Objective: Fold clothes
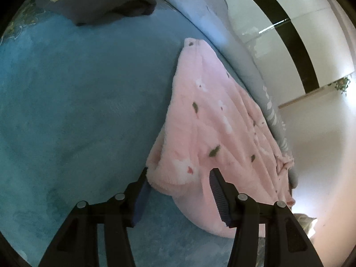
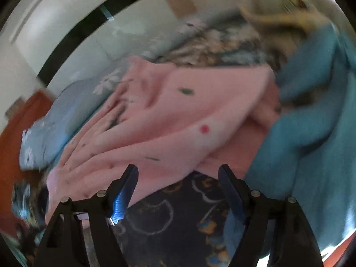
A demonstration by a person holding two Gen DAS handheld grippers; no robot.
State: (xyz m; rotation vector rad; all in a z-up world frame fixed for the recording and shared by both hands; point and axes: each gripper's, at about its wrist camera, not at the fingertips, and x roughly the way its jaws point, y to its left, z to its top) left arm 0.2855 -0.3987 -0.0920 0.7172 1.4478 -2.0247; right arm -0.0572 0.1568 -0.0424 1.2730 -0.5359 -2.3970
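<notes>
A teal blanket point(image 1: 73, 102) covers the bed from nine to six o'clock. At two o'clock a white wall point(image 1: 264, 4) carries a black stripe point(image 1: 287, 24); brightness spreads near four o'clock.

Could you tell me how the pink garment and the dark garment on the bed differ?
The pink garment is pale, fluffy and spotted with small dark marks; the dark garment is plain navy. The pink one lies spread near the open left gripper; the dark one lies bunched farther off. Both rest on the teal blanket.
</notes>
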